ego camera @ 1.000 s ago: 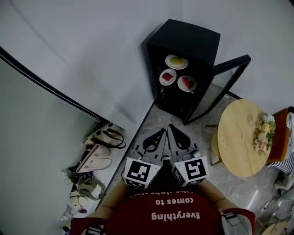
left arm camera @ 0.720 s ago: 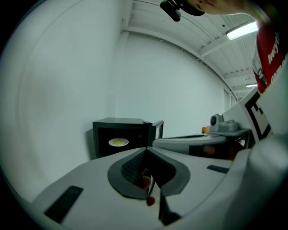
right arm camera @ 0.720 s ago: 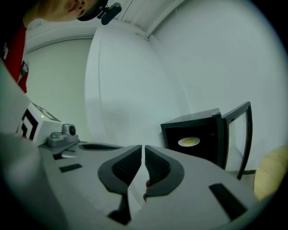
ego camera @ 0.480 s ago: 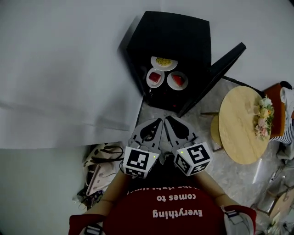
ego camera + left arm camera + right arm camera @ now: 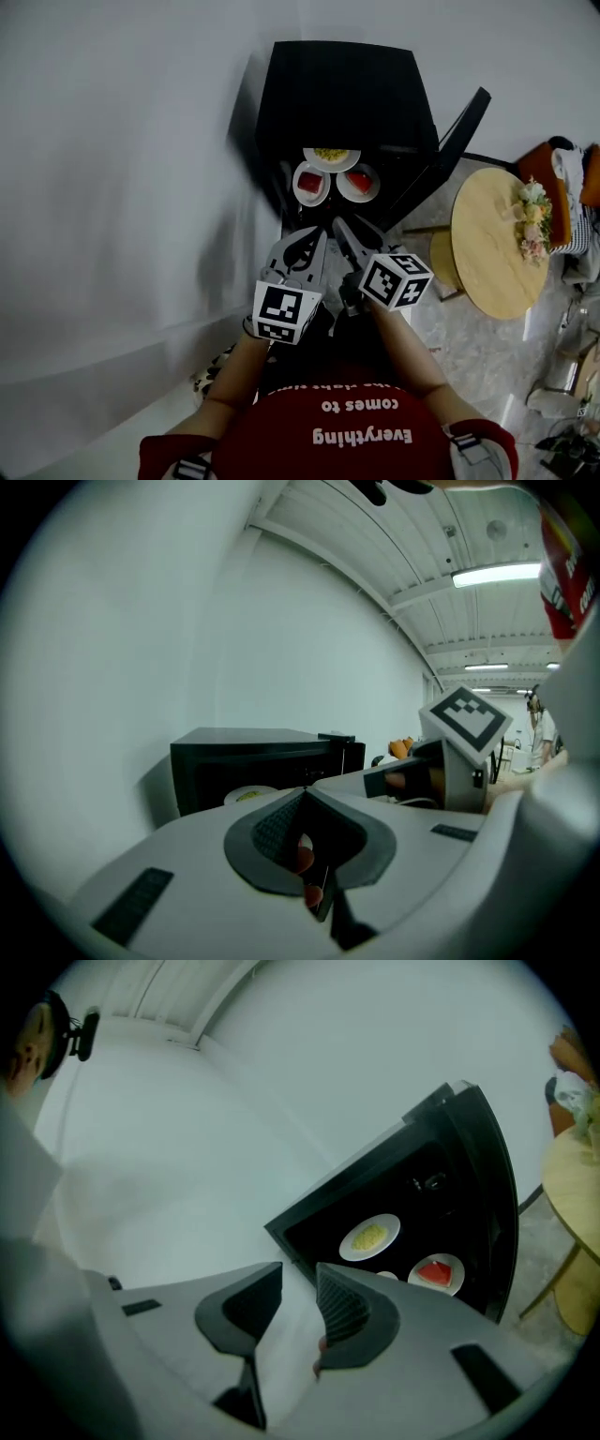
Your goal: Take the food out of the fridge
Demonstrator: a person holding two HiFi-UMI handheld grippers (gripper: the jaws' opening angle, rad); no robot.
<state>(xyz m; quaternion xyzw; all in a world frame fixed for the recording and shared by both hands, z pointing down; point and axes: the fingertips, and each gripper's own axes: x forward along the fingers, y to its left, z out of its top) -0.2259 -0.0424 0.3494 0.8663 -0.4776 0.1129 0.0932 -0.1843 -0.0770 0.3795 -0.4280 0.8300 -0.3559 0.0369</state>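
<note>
Since a second ago I have closed in on the black mini fridge, which now stands just ahead of both hands, its door swung open to the right. My right fingers have rolled and have just been opening, partly apart with nothing between them. My left fingers are pressed together, empty. Inside the fridge sit a plate of yellow food at the back, a plate with a red piece front left and a plate with a red wedge front right
</note>
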